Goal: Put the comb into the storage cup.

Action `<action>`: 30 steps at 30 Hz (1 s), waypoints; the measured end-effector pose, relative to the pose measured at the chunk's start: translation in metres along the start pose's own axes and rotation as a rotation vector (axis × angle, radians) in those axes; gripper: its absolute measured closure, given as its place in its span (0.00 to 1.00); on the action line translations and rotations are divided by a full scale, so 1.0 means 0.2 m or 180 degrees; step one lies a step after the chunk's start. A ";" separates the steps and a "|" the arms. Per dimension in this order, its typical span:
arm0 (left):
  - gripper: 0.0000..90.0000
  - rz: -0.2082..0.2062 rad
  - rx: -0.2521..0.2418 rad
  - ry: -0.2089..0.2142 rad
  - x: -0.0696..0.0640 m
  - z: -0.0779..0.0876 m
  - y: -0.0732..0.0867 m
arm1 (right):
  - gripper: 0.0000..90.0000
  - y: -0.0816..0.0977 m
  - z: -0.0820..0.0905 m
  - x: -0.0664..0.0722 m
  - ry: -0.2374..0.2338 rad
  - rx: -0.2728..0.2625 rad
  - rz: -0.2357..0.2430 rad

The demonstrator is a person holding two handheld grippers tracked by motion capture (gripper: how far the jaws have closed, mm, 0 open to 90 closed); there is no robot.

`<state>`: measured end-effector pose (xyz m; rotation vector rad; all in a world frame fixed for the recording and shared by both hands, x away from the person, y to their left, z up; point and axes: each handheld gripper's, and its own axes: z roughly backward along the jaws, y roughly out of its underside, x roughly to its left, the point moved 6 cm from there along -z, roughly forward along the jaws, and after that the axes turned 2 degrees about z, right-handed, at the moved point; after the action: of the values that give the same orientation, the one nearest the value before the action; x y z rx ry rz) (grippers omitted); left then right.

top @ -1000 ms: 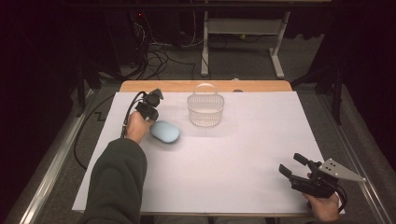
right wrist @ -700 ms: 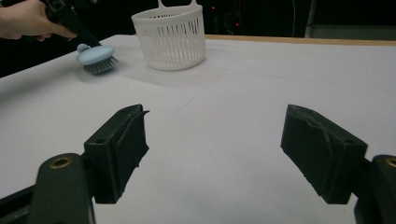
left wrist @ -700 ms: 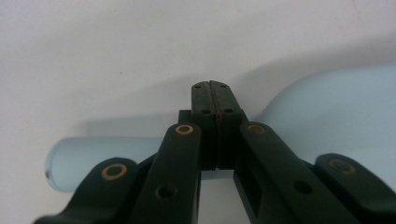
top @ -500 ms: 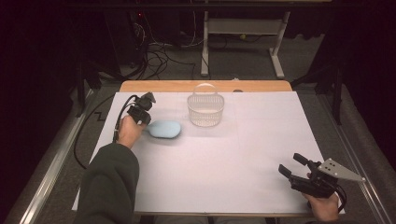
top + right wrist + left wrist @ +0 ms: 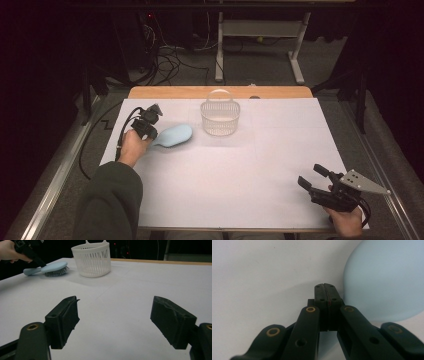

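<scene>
Looking down from the high view, you have one white-covered table (image 5: 235,190) carrying two loose items: one pale blue hairbrush (image 5: 172,135) and one white slatted basket (image 5: 220,118) with a single loop handle. The brush lies at the table's left side, bristles down as the right gripper view shows, its handle pointing toward your left hand (image 5: 132,145); the basket stands upright just to its right, near the far edge, apart from the brush. Your left gripper (image 5: 149,131) sits at the brush's handle end, and in the left gripper view its two jaws are pressed together with nothing seen between them, the pads touching along a thin seam, the blue brush head just beside the tips on the right. Your right gripper (image 5: 311,177) rests at the near right corner of the table, well apart from both items; its two jaws stand spread wide and hold nothing, with bare white sheet between them. One grey three-cornered plate tops the right gripper.
</scene>
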<state>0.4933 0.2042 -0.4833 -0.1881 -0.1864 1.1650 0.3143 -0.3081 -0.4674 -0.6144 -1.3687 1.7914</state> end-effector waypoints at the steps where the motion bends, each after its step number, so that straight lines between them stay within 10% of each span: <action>1: 0.98 0.0012 -0.0006 0.0008 0.00 0.00 0.01 | 0.25 0.00 0.00 0.00 0.0000 0.0000 0.0000; 30: 0.98 0.0097 -0.0122 0.0424 -0.04 0.03 0.14 | 0.25 0.00 -0.01 0.00 -0.0016 0.0005 0.0013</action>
<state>0.4649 0.2081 -0.4849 -0.3022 -0.0888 1.1754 0.3148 -0.3070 -0.4674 -0.6125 -1.3703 1.7982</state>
